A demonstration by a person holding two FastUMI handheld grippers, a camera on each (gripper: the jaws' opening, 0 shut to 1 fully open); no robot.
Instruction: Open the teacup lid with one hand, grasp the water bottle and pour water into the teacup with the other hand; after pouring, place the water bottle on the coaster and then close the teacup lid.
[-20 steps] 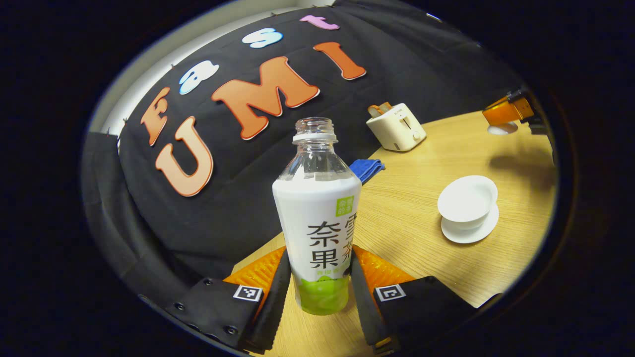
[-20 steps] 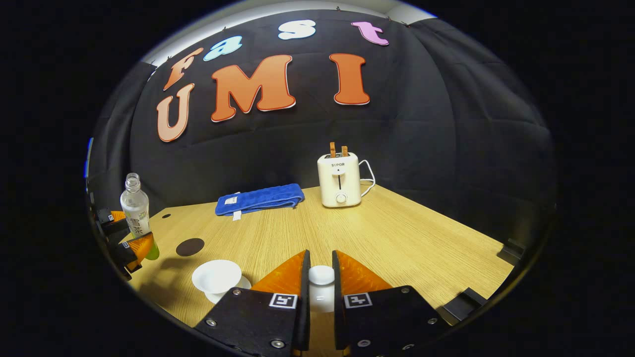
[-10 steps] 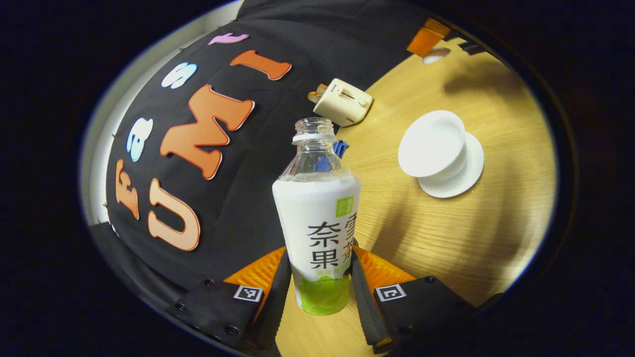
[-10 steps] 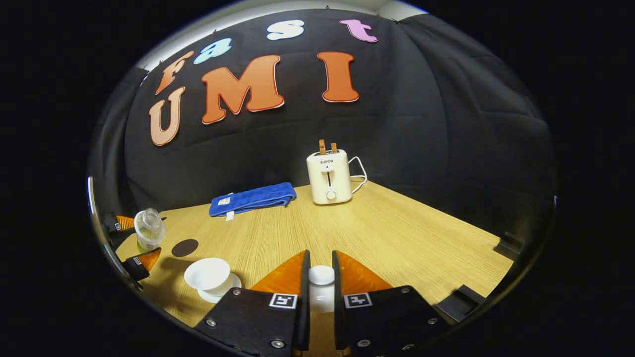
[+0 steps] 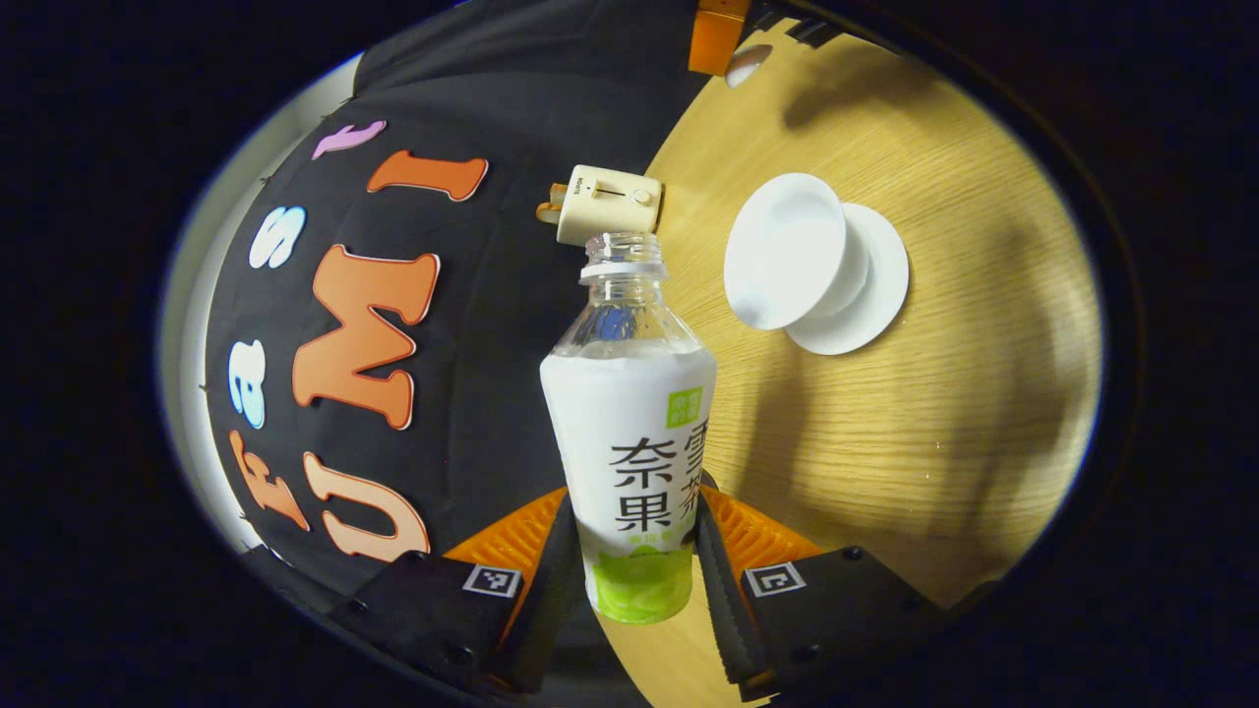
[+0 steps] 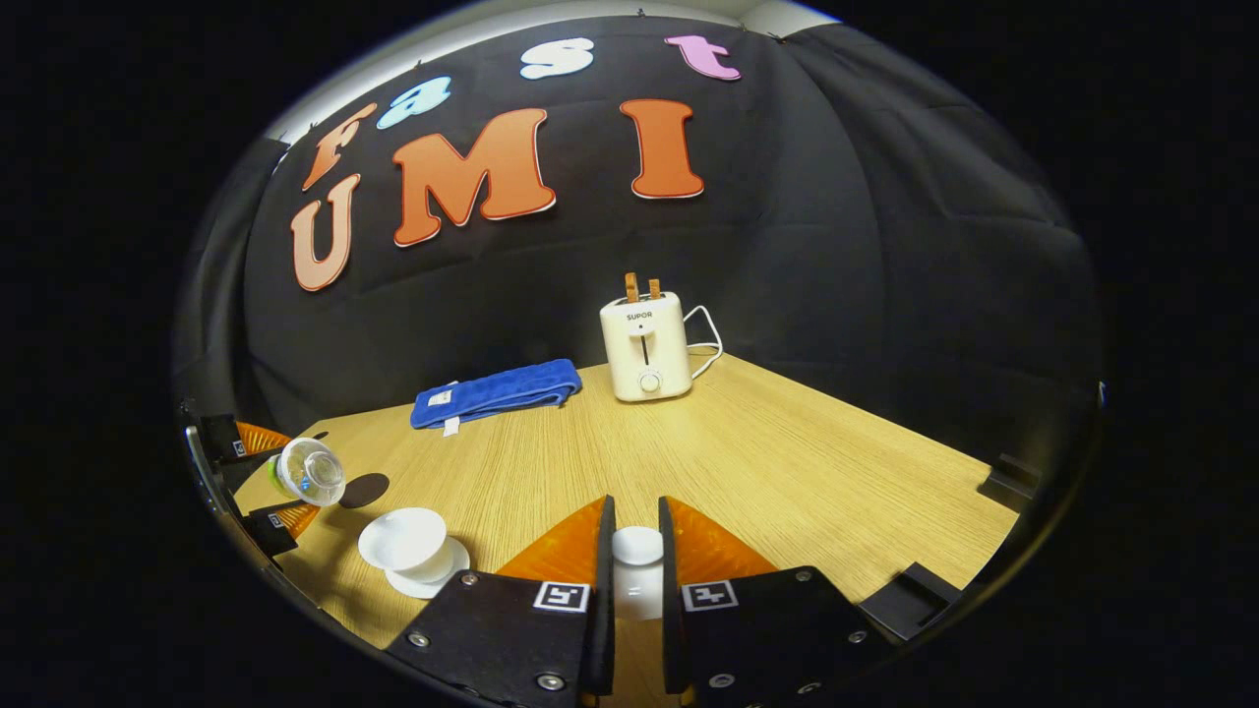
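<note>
Now the water bottle (image 5: 629, 433) is tilting much further than a moment ago: in the left gripper view the bench (image 5: 885, 413) has been rotating round it, and in the right gripper view its open mouth is now pointing sideways toward the teacup (image 6: 403, 539), where a second ago it was standing upright. I am judging that the pour is just beginning; I am not seeing any stream yet, and the mouth is sitting beside the teacup, not over it.

The left gripper (image 5: 629, 560) is keeping its jaws pinching the lower body of the bottle. The right gripper (image 6: 634, 551) is holding the lid (image 6: 637, 546) between its jaws, lifted away from the teacup, so the teacup is standing open on its saucer (image 6: 433, 580).

The coaster (image 6: 364, 490) is lying just behind the teacup, near the bottle. The teacup is standing near the front bench edge, so I am having little room on that side. Behind the teacup the bench is open up to the blue cloth (image 6: 497, 391) and the toaster (image 6: 644, 346), both well apart.
</note>
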